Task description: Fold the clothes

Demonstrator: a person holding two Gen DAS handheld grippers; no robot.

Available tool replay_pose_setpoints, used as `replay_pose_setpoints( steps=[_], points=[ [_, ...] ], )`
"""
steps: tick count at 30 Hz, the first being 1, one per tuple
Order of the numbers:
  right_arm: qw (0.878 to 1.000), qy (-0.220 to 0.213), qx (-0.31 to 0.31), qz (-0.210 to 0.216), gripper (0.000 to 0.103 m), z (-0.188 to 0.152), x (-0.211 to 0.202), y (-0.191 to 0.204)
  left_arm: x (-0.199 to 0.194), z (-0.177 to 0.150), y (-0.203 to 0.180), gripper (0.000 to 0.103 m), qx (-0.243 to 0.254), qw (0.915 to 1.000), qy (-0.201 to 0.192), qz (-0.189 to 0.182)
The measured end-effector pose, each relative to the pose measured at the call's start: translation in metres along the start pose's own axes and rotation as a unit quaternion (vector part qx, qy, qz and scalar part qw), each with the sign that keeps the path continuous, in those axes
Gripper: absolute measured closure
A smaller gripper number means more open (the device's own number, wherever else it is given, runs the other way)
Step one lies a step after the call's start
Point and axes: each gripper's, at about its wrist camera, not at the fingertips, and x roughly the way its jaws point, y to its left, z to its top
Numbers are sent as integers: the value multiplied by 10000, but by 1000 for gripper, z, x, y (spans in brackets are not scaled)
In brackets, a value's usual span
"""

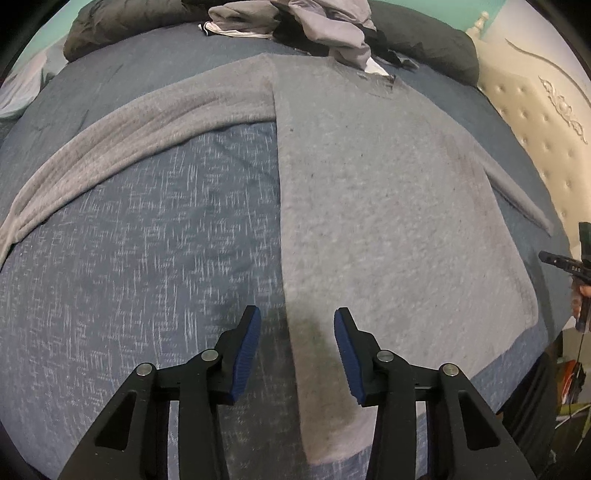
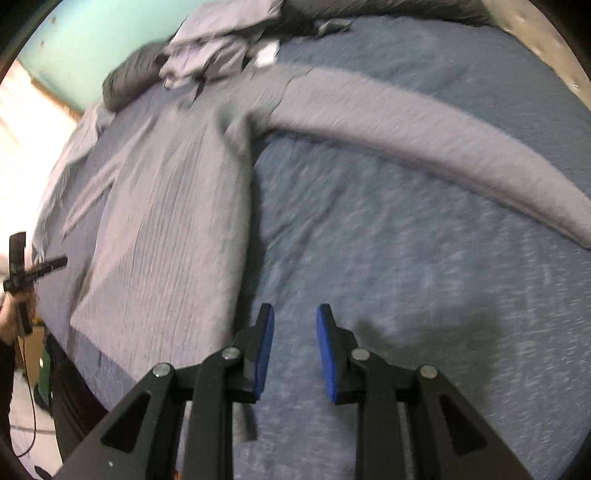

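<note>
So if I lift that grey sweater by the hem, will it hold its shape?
Probably not. The grey sweater lies limp on the bedspread, so it should sag. Its outstretched sleeve would likely trail behind. The fuzzy knit probably grips well.

Open blue bedspread [image 2: 406,258] lies bare beneath and ahead of the right gripper [image 2: 294,321], its jaws parted with nothing between them. A long grey sleeve [image 2: 424,147] arcs across farther ahead. Under the left gripper [image 1: 297,325], jaws apart and empty, runs the grey sweater's [image 1: 388,203] folded edge. A heap of clothes [image 1: 325,33] and dark pillows [image 1: 424,48] block the far side.
</note>
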Motion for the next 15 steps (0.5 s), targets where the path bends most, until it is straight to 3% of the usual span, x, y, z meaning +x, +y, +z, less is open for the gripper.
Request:
replay_pose_setpoints(
  steps=[3, 15],
  points=[
    [9994, 270, -215, -71, 80, -10, 11, 17, -1, -9, 2, 60, 24, 9999, 7, -111],
    [9935, 626, -918, -238, 80, -24, 35, 73, -12, -25, 17, 60, -148, 9995, -115, -248]
  ],
)
